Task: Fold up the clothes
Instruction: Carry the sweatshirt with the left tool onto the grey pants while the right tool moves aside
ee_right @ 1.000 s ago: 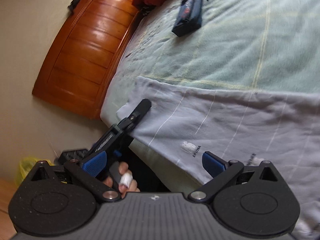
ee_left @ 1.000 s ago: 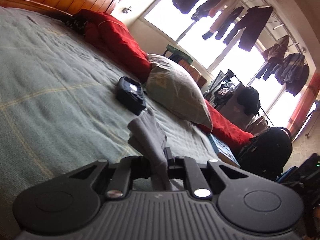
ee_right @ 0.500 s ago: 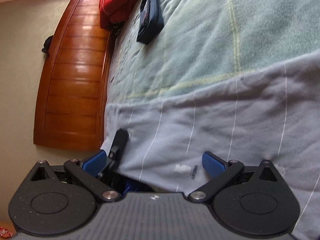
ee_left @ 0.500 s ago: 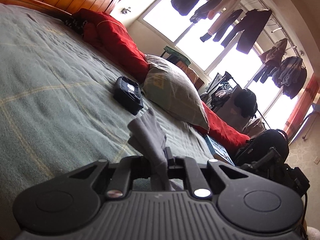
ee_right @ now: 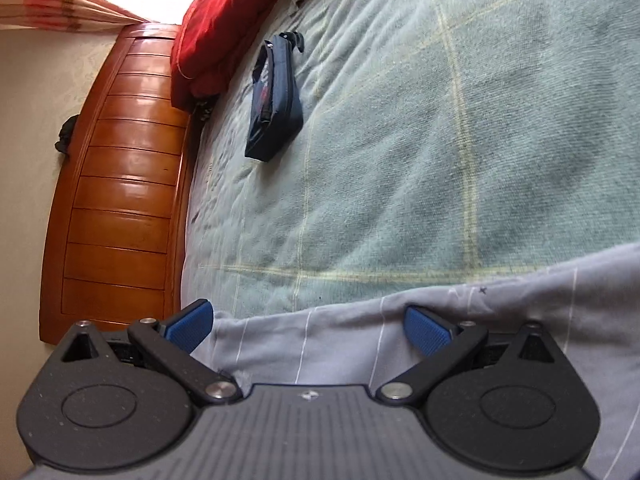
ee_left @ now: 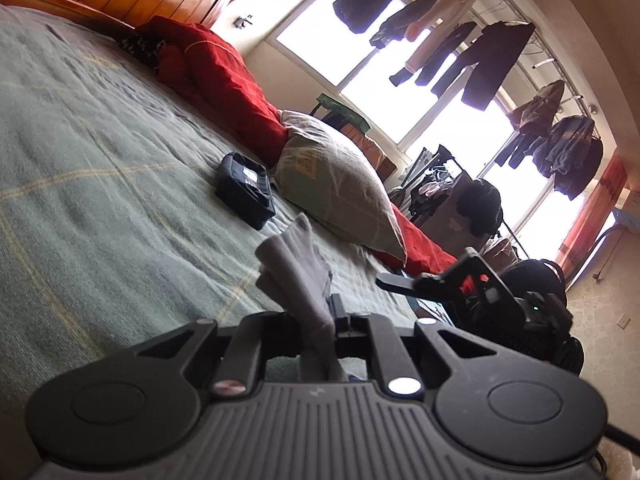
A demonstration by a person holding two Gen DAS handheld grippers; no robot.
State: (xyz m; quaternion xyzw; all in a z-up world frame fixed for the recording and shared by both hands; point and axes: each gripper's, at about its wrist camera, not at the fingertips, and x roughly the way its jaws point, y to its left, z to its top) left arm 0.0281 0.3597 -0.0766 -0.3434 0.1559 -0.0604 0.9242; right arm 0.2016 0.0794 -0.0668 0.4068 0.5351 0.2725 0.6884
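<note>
A grey striped garment [ee_right: 460, 332] is spread over the near edge of a bed covered by a green blanket [ee_right: 440, 140]. A bunched corner of the same grey cloth [ee_left: 300, 276] is clamped between the nearly closed jaws of the left gripper [ee_left: 334, 320]. The right gripper [ee_right: 308, 326] is held with its blue pads [ee_right: 424, 330] wide apart over the garment's edge, nothing gripped. A dark blue pouch [ee_right: 274, 100], a pillow [ee_left: 340, 188] and a red quilt [ee_left: 224, 80] lie farther up the bed.

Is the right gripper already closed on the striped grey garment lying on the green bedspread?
No: the right gripper stands wide open, its blue pads apart over the striped grey garment's edge on the green bedspread.
</note>
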